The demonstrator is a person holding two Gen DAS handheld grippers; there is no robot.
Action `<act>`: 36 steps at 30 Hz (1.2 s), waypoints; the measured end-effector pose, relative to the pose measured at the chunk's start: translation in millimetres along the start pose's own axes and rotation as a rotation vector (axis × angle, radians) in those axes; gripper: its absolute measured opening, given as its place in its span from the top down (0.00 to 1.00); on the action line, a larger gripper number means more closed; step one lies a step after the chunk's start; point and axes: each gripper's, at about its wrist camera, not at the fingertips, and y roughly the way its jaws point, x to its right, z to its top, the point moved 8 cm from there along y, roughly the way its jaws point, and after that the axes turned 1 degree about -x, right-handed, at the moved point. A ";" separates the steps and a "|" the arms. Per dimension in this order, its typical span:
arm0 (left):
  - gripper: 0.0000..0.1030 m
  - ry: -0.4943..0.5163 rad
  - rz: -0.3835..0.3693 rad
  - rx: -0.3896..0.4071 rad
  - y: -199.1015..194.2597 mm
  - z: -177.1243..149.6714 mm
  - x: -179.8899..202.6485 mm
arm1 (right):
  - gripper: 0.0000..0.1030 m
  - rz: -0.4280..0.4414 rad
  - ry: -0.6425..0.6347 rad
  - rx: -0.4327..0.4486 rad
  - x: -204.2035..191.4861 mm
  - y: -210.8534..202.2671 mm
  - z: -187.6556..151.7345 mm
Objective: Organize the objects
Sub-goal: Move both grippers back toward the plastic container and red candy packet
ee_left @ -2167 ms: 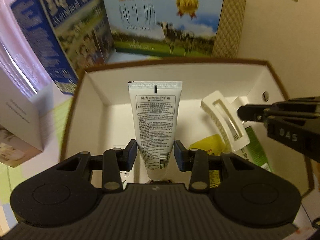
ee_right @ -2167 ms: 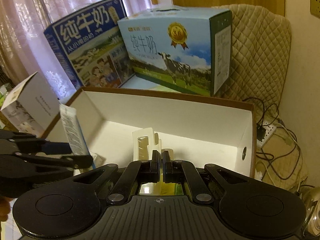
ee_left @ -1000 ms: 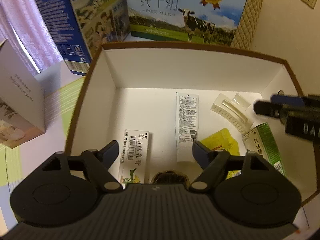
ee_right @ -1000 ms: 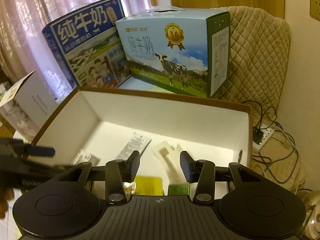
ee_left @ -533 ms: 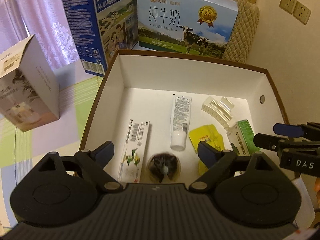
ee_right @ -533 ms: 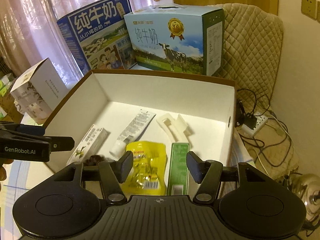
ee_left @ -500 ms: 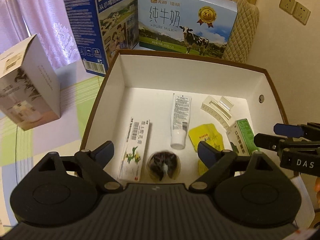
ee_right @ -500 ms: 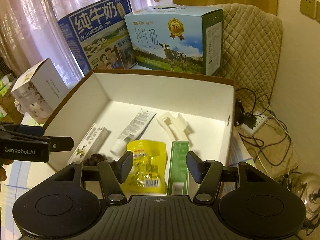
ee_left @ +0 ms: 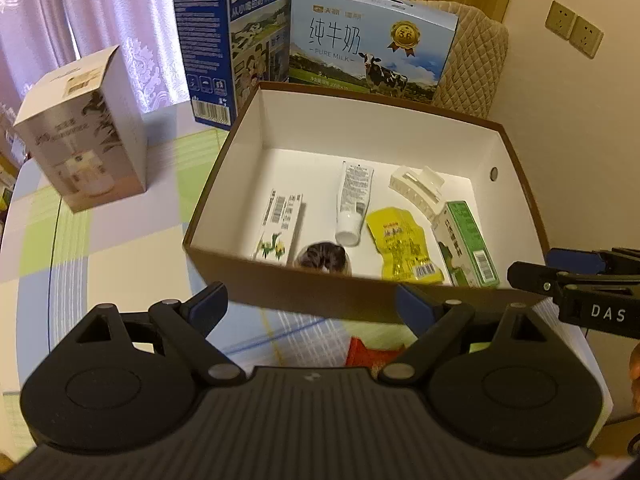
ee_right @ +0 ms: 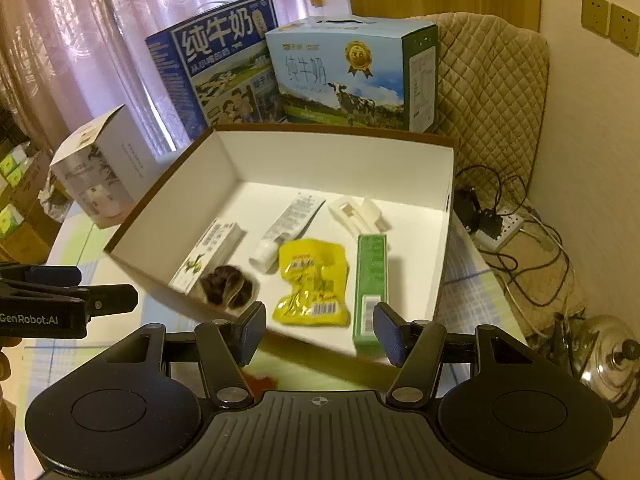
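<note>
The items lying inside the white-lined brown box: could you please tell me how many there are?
6: long white carton leftmost, dark round bundle near front wall, white tube centre, yellow pouch, white hair claw at back, green-and-white carton rightmost. The front wall may hide more.

Box [ee_left: 240, 128] open on top, left floor strip bare, milk cartons [ee_left: 372, 44] crowding behind

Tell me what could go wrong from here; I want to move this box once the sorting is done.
The brown box sits close to the table's right edge, so a nudge might tip it toward the cables on the floor. Something red lies outside the box, just before its near wall, and could be missed. Both the left hand-held gripper and right hand-held gripper are open and empty close to that wall, so they might bump it.
</note>
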 end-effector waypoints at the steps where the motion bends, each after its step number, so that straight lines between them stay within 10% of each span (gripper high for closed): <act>1: 0.14 -0.004 -0.002 0.002 -4.0 -3.8 -0.6 | 0.45 -0.002 -0.003 -0.005 -2.8 -3.4 -3.9; 36: 0.12 -0.073 0.020 -0.030 -80.4 -139.5 -56.4 | 0.45 0.054 -0.055 -0.109 -63.8 -41.4 -117.8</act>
